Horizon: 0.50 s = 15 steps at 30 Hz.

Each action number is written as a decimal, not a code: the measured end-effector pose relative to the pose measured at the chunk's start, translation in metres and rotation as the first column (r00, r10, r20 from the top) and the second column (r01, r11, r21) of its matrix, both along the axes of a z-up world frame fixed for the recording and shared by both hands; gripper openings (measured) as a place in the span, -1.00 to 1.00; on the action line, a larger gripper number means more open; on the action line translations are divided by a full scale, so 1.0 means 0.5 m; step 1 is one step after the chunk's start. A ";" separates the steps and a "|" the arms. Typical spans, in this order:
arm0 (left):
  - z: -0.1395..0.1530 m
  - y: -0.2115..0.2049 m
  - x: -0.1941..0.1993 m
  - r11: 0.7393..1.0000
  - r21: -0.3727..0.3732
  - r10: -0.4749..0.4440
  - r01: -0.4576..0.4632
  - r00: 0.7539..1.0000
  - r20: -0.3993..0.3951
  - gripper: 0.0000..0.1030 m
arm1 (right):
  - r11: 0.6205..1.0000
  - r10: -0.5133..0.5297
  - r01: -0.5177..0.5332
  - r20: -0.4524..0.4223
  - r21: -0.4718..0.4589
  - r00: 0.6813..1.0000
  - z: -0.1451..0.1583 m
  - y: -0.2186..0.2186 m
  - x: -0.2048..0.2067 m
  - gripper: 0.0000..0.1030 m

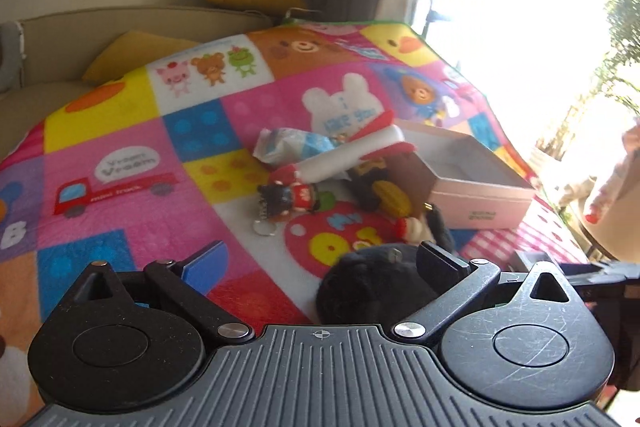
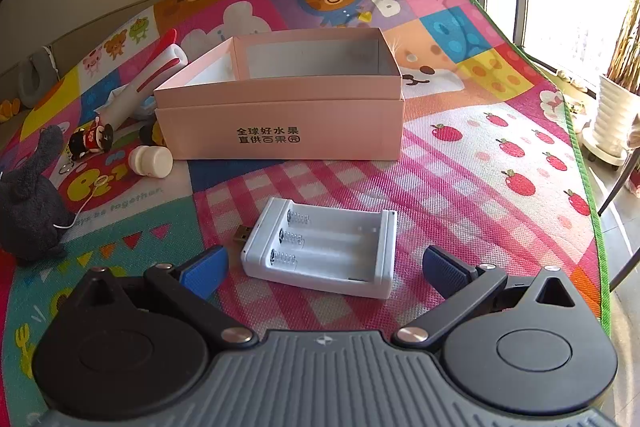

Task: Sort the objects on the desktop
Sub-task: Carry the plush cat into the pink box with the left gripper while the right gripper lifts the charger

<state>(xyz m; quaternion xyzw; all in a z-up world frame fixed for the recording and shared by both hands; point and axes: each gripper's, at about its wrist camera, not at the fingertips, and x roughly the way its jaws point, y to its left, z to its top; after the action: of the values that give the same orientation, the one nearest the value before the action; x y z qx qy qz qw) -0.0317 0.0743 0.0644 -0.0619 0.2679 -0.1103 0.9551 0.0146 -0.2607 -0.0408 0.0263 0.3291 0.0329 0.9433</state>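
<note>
- Left claw: jaws spread wide, pinching nothing. A dark plush lies between them, hard against the right finger; whether the pad touches it I cannot tell.
- Right claw: jaws spread, pinching nothing. A white battery holder lies on the mat just ahead, between the two blue pads but clear of both.
- The holder's long axis runs roughly across the right claw's gap, its USB plug pointing left. My judgement: the right claw is much the nearer and could close on it as it stands.
- The pink box stands open and looks empty just beyond the holder, straight ahead of the right claw, so the carry would be short and forward.
- Only the left view shows the pile beside the box clearly: a white tube, a blue-white packet, a doll keyring.
- Only the right view shows the holder, the box's inside and a small white fan.
</note>
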 end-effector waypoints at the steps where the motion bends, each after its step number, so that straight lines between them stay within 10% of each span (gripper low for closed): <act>1: -0.004 -0.022 -0.003 0.999 0.024 -0.034 0.034 0.999 -0.004 1.00 | 1.000 0.000 0.000 0.000 0.000 1.000 0.000 0.000 0.000 1.00; 8: -0.077 -0.159 0.024 0.962 0.267 -0.043 0.049 0.999 -0.026 1.00 | 1.000 -0.003 0.003 0.001 -0.001 1.000 -0.002 -0.001 -0.001 1.00; 15: -0.083 -0.160 0.066 0.973 0.228 0.056 -0.041 0.997 -0.059 0.86 | 0.998 -0.008 0.006 -0.031 -0.066 0.999 -0.001 0.016 0.010 1.00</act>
<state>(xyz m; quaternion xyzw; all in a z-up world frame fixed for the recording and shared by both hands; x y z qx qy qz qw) 0.0013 -0.0056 0.0230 0.0375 0.3082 -0.0536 0.9491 0.0198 -0.2525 -0.0412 -0.0031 0.3445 0.0182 0.9386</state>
